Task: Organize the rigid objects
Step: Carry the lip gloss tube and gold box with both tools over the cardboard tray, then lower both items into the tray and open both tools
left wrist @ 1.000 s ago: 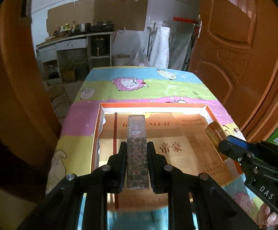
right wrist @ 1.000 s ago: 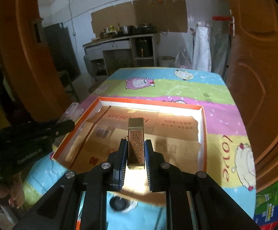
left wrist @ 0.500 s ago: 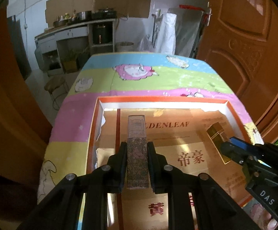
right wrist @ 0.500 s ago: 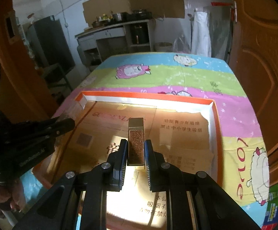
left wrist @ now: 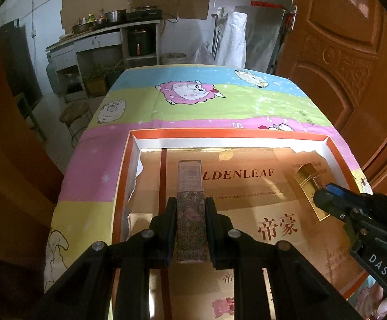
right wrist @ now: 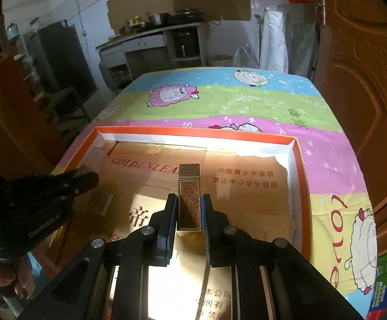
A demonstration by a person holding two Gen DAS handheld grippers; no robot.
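My left gripper (left wrist: 190, 205) is shut on a patterned lipstick tube with a clear cap (left wrist: 190, 202) and holds it over the left part of the orange-rimmed box lid (left wrist: 228, 133). My right gripper (right wrist: 189, 202) is shut on a gold lipstick tube (right wrist: 189, 197) over the lid's middle (right wrist: 193, 130). In the left wrist view the right gripper (left wrist: 324, 200) enters from the right with the gold tube (left wrist: 309, 184). In the right wrist view the left gripper (right wrist: 86, 178) enters from the left. The lid's floor is gold card printed GOLDENLEAF.
The lid lies on a table with a striped cartoon-sheep cloth (left wrist: 209, 98). A wooden door (left wrist: 353, 66) stands close on the right. A stool (left wrist: 76, 114) and a kitchen counter (left wrist: 105, 34) are beyond the table's far left.
Both grippers have moved forward over the lid and tilted down toward its floor, each still holding its tube. Grips unchanged.
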